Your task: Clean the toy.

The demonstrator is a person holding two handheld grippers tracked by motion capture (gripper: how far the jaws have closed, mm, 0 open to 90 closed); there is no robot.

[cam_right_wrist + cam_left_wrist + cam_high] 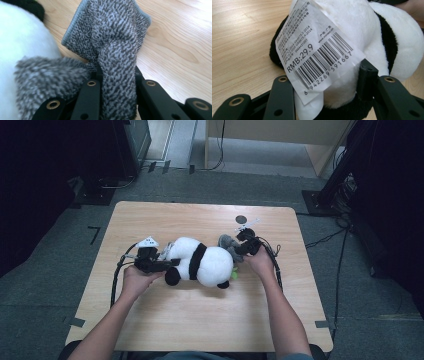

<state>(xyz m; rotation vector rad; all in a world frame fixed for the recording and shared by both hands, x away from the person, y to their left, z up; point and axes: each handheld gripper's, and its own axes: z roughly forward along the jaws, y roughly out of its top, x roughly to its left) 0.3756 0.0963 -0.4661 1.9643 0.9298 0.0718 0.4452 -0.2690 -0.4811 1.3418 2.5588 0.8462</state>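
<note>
A black-and-white panda plush (202,262) lies on its side in the middle of the wooden table (200,320). My left gripper (162,265) grips it from the left end. In the left gripper view the jaws (325,75) press on the white plush body (362,30), and a paper price tag (317,47) with a barcode hangs over the left jaw. At the panda's right end my right gripper (240,251) is shut on a grey knitted cloth (227,241). The cloth (110,32) runs up between the right gripper's jaws (117,77), beside the white plush (22,37).
A small black round mark (241,219) sits on the table behind the right gripper. A small green bit (234,275) shows by the panda's head. Black cables trail from both grippers. Dark equipment stands on the floor at left and right, with wooden furniture (280,135) behind.
</note>
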